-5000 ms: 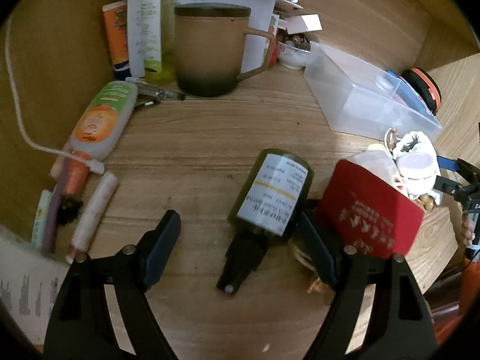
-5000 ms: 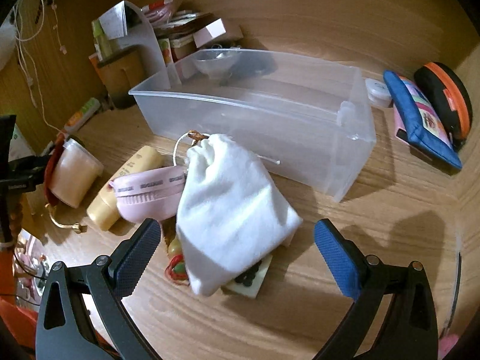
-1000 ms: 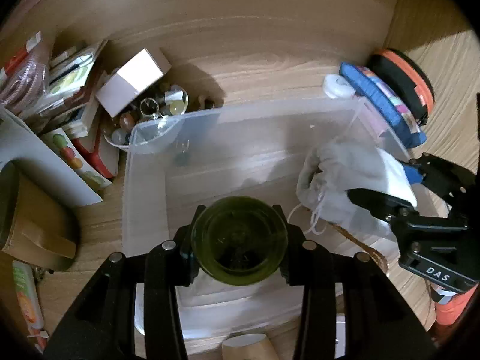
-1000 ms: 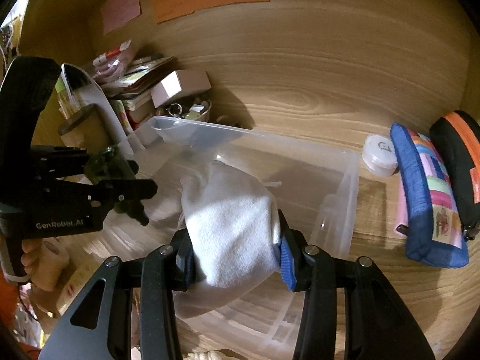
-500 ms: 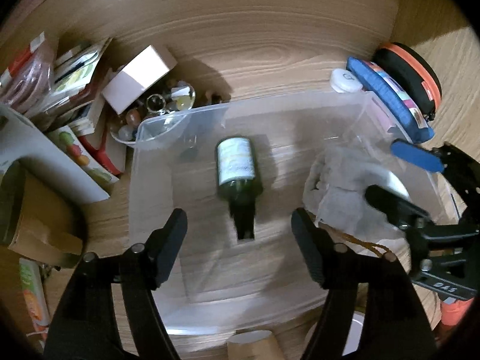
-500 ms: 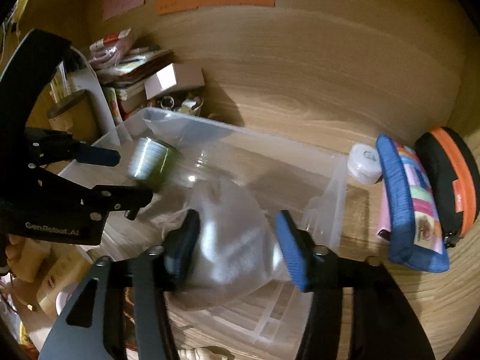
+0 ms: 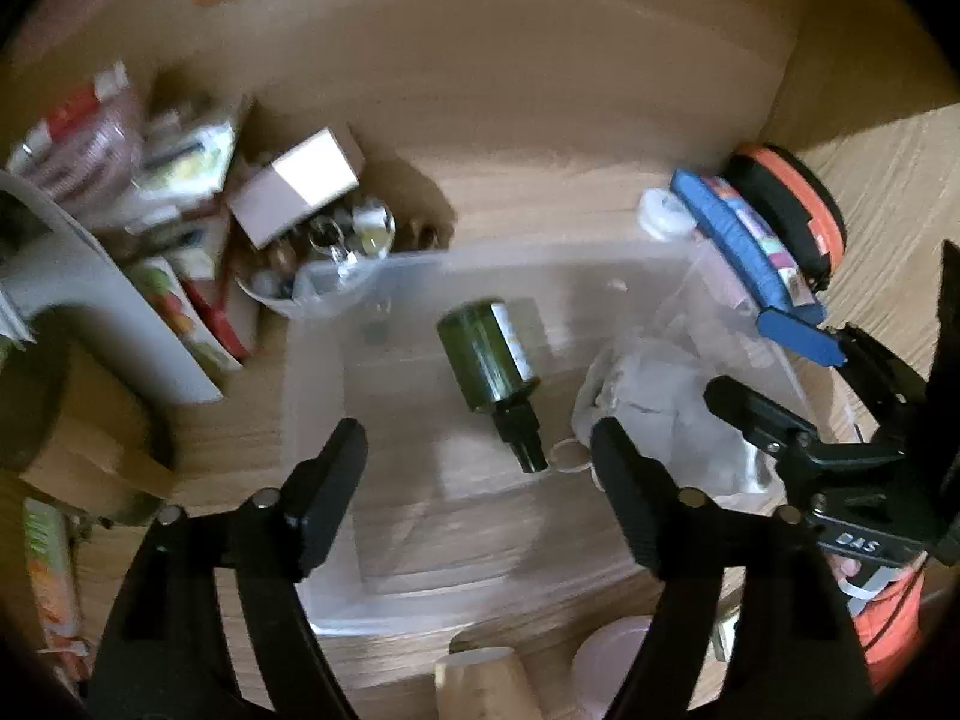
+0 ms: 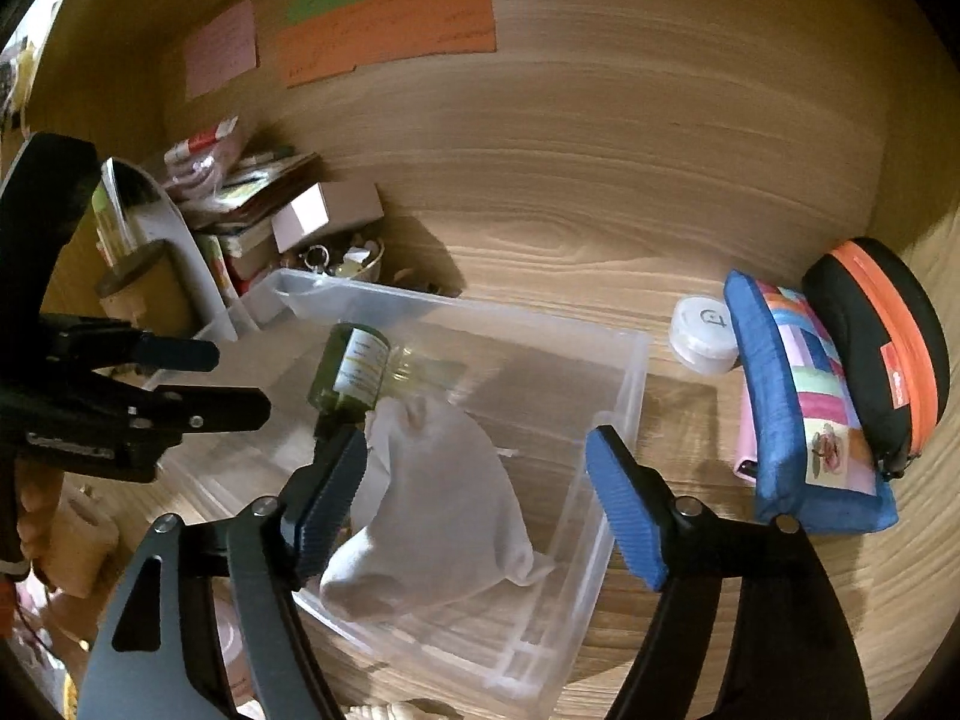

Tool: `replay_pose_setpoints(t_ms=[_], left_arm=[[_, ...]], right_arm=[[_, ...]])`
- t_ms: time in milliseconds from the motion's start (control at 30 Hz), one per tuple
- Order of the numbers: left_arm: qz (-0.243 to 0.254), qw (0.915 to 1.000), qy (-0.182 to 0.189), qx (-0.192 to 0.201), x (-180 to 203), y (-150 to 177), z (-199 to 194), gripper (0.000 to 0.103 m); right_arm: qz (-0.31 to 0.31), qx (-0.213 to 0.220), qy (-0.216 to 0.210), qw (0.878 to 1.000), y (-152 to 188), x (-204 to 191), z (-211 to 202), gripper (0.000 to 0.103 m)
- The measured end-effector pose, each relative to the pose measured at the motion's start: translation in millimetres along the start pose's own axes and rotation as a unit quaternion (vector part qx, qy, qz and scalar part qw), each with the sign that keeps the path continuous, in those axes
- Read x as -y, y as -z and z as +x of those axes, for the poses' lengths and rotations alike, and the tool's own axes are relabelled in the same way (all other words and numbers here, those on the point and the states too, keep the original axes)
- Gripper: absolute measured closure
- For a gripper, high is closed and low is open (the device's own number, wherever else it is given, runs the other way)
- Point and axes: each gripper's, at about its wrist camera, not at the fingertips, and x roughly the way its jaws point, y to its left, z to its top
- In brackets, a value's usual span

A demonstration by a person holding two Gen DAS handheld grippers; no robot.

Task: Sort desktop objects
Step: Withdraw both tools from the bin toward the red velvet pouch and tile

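Now both claws hang wide and empty above the clear bin (image 8: pixel 630 372): left gripper (image 7: pixel 480 474) over the green bottle (image 7: pixel 489 363), lying neck toward it; right gripper (image 8: pixel 474 498) over the white pouch (image 8: pixel 444 510), which lies just right of the bottle.

Wooden desk (image 8: pixel 600 252), light grain, wooden back panel behind it.

Directly on desk:
- Clear plastic bin (image 8: pixel 624 396), centre.
- White round jar (image 8: pixel 703 333), just right of bin's far right corner.
- Blue pouch (image 8: pixel 798 414), right of jar, on edge; black-and-orange case (image 8: pixel 882 336) touching its right side.
- Bowl (image 7: pixel 270 294) of small trinkets, at bin's far left corner; white box (image 8: pixel 327 213) resting on top of it.
- Stack of books and packets (image 8: pixel 240 180), far left.
- Brown cup (image 7: pixel 66 450), left of bin.
- Tube (image 7: pixel 51 576) with orange print, near left edge, blurred.
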Motion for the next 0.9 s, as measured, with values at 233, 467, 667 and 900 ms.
replay_pose_setpoints(t_ms=[233,467,667,900], left_arm=[[-0.016,0.9985,-0.009,0.052,-19.8,4.8,-51.2,0.011],[-0.037,0.9955,-0.026,0.084,-47.3,28.8,-97.8,0.008],[-0.032,0.9935,-0.046,0.099,-61.7,60.5,-122.6,0.006],[-0.036,0.9944,-0.045,0.088,-74.4,102.2,-124.3,0.005]], right_arm=[[0.015,0.014,-0.017,1.0,-1.1,3.7,-5.5,0.024],[0.017,0.018,-0.031,0.999,-3.5,2.5,-11.6,0.023],[0.026,0.017,-0.028,0.999,-8.7,0.3,-32.1,0.023],[0.006,0.035,-0.012,0.999,1.2,-16.7,-72.2,0.021]])
